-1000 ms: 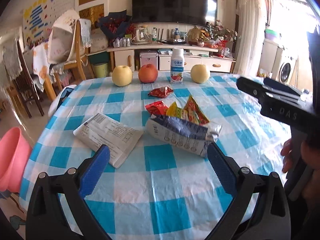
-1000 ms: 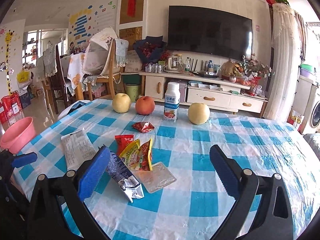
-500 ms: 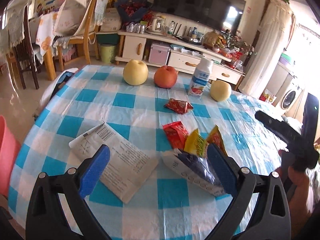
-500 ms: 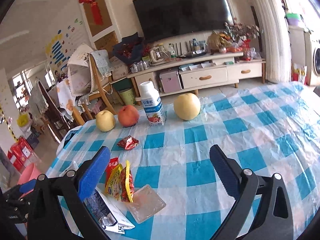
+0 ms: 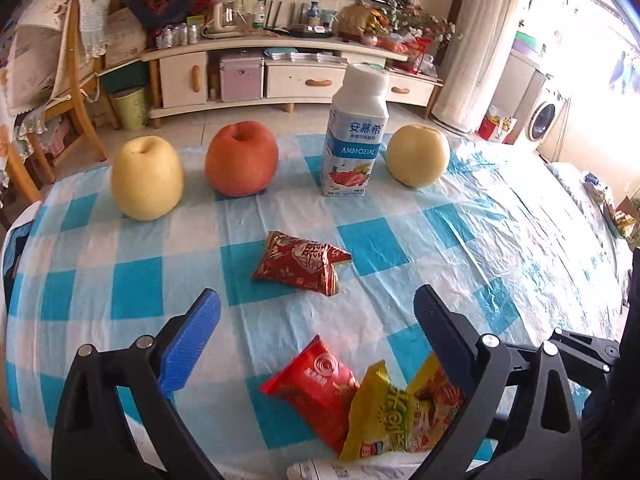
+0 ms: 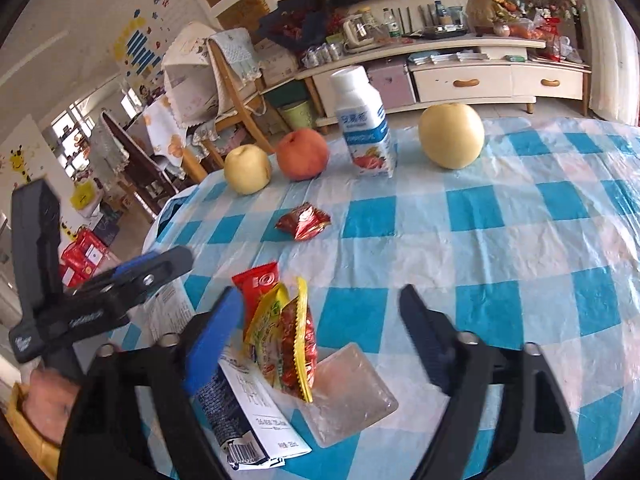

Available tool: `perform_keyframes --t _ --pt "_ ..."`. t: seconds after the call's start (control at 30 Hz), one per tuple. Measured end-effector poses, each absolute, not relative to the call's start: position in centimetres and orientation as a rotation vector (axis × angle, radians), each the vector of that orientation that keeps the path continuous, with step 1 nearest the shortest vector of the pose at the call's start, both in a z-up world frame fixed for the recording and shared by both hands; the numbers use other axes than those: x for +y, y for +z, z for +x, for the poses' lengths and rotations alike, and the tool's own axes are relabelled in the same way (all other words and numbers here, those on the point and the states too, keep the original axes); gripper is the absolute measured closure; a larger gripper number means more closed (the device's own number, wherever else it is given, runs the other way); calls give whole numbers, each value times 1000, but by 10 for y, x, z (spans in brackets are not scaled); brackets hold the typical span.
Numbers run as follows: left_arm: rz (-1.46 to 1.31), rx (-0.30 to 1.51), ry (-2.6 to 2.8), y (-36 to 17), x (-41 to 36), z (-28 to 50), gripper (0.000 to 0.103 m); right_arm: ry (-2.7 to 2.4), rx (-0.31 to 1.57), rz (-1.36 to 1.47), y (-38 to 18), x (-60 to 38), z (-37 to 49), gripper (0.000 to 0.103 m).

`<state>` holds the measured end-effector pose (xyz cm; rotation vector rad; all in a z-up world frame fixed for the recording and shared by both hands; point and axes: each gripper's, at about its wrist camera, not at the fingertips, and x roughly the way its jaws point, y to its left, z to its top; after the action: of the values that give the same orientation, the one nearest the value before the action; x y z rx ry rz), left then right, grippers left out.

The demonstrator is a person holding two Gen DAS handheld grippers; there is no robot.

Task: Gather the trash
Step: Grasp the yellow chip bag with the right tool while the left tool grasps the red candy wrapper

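A crumpled dark red wrapper (image 5: 301, 262) lies alone mid-table; it also shows in the right wrist view (image 6: 304, 221). Closer lie a red packet (image 5: 316, 384), a yellow snack bag (image 5: 396, 412), a blue-and-white pouch (image 6: 248, 412) and a clear plastic tray (image 6: 348, 396). My left gripper (image 5: 316, 308) is open above the table, just short of the dark red wrapper. My right gripper (image 6: 320, 308) is open, low over the pile, with the yellow snack bag (image 6: 284, 340) between its fingers. Both are empty.
At the table's far edge stand a yellow pear (image 5: 146, 178), a red apple (image 5: 242, 158), a yogurt bottle (image 5: 354, 136) and another pear (image 5: 418, 156). The blue-checked tablecloth (image 5: 460, 240) covers the round table. A printed paper (image 6: 168, 312) lies at left. Chairs and a TV cabinet stand beyond.
Both grippers have moved forward and lower over the table. The left one now faces the dark red wrapper; the right one has closed in on the pile. Both stay open.
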<state>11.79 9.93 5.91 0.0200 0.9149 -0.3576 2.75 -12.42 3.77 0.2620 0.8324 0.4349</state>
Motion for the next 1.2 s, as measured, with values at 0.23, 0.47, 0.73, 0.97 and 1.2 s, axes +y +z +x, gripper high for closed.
perform_keyframes --t 0.23,0.47,0.73,0.97,1.2 --pt "-27 1028 -404 33 92 163 11 521 941 251 22 -109 29 46" --pt "4 1135 -397 12 92 183 27 575 1000 290 9 -105 32 62" --pt "88 1115 -414 8 79 180 33 597 1045 277 -1 -97 32 71" --pt "79 1097 -385 13 82 176 50 593 1050 337 -9 -100 37 69" --pt "10 1094 -374 11 95 174 54 592 1034 364 -7 -101 35 78"
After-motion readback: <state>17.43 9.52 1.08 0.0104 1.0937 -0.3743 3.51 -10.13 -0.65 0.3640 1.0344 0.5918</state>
